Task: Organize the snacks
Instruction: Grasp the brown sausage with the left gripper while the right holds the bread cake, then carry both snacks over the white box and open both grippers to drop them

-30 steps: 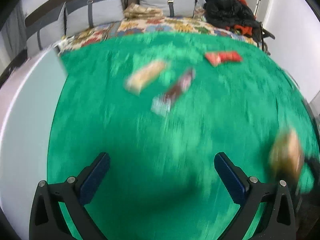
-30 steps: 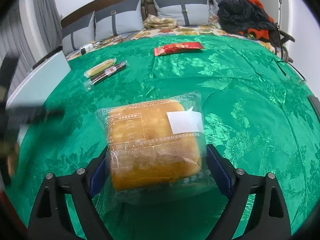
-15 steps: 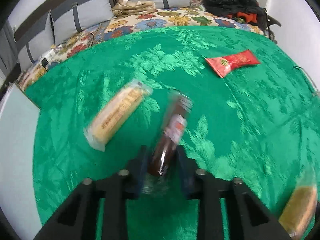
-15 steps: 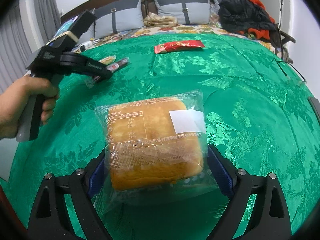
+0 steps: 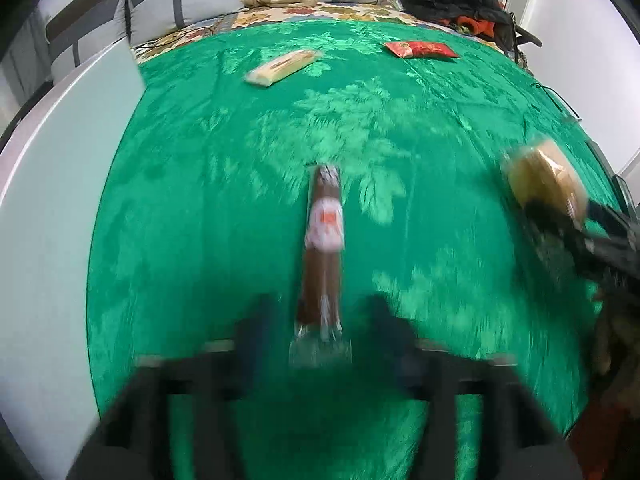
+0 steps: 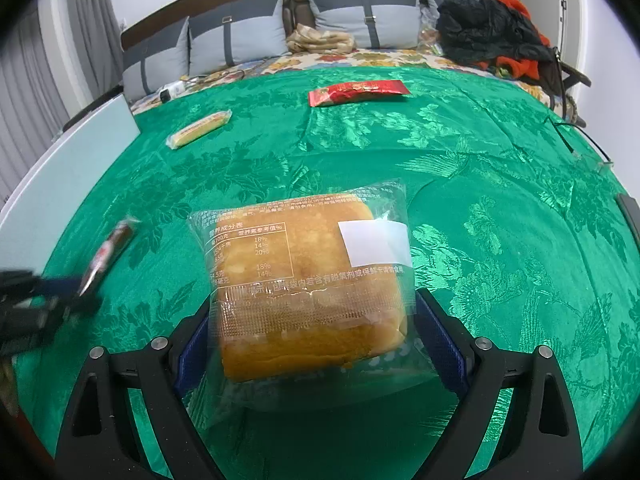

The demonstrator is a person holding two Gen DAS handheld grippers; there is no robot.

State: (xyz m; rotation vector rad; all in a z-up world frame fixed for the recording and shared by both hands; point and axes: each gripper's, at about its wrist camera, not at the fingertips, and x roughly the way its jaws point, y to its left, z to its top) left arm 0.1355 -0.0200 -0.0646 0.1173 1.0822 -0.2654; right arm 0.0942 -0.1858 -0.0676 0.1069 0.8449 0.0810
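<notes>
My left tool (image 5: 320, 320) is badly blurred, its fingers smeared; its jaws have just been opening, standing clear of the brown sausage stick (image 5: 324, 240) lying between them on the green bedspread (image 5: 200, 180). My right tool (image 6: 316, 320) clamps the clear-wrapped golden bread (image 6: 304, 276). Farther off lie a yellow bar (image 6: 200, 129) and a red packet (image 6: 358, 92), well apart.
</notes>
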